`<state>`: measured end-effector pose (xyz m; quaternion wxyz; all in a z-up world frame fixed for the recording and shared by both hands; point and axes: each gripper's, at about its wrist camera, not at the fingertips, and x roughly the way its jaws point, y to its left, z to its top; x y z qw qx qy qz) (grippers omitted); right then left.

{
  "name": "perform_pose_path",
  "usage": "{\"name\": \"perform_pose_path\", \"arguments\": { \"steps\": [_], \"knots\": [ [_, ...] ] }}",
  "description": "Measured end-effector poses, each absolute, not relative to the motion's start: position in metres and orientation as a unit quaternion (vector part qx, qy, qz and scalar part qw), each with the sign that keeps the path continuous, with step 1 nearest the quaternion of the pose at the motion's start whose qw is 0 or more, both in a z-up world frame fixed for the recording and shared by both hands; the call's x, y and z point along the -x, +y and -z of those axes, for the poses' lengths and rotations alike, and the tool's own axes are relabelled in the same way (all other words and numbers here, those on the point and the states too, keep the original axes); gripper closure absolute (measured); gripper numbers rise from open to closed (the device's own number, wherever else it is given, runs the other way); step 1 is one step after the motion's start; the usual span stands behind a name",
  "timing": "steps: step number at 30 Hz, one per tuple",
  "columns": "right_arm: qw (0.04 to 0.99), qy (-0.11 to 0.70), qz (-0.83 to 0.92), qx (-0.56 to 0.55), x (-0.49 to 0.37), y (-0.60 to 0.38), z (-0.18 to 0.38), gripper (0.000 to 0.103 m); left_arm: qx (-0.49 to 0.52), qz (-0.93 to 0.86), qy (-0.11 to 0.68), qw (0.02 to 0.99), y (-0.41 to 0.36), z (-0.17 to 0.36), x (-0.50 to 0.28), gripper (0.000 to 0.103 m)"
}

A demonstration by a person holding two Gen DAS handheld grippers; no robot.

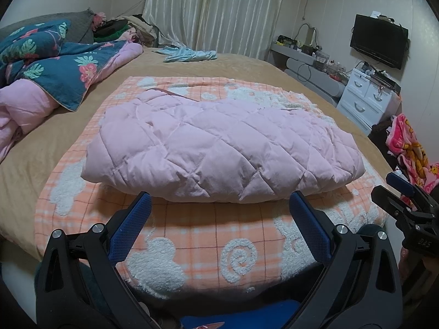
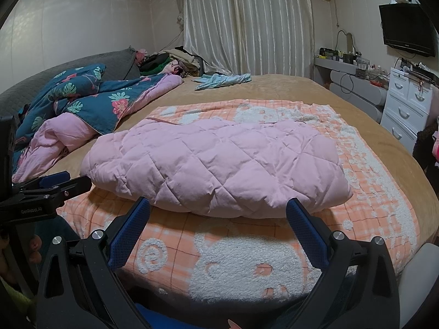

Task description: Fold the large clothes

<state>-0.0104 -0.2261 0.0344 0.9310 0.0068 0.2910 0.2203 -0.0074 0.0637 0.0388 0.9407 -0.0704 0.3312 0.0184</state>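
The pink quilted coat lay folded into a plump bundle on the orange blanket, which was spread over the bed. From where the person stood, the coat sat straight ahead of both pairs of fingers, its long axis running crosswise, left to right, so that its near folded edge faced them broadside.

The left gripper had its fingers spread wide and held nothing; the tips stood just short of the coat's near edge, a strip of blanket between. The right gripper was likewise wide apart and empty, its tips about as close to that same edge. Neither touched the cloth.

The left gripper looked onto the middle and left of the bundle, the right one onto the middle and right, so each was the nearer to its own end. I'd judge the folding nearly done. Any further move would turn on that broadside edge: each hand would go straight forward to its own end, and the puffy filling might spring a fold open.
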Motion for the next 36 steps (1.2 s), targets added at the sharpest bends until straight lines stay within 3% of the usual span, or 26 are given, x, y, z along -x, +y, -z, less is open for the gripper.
{"name": "perform_pose_path", "arguments": {
  "steps": [36],
  "knots": [
    [0.937, 0.284, -0.205, -0.002, 0.015, -0.232, -0.039, 0.004, 0.100, -0.028, 0.333, 0.937, 0.095, -0.040, 0.011, 0.009]
  ]
}}
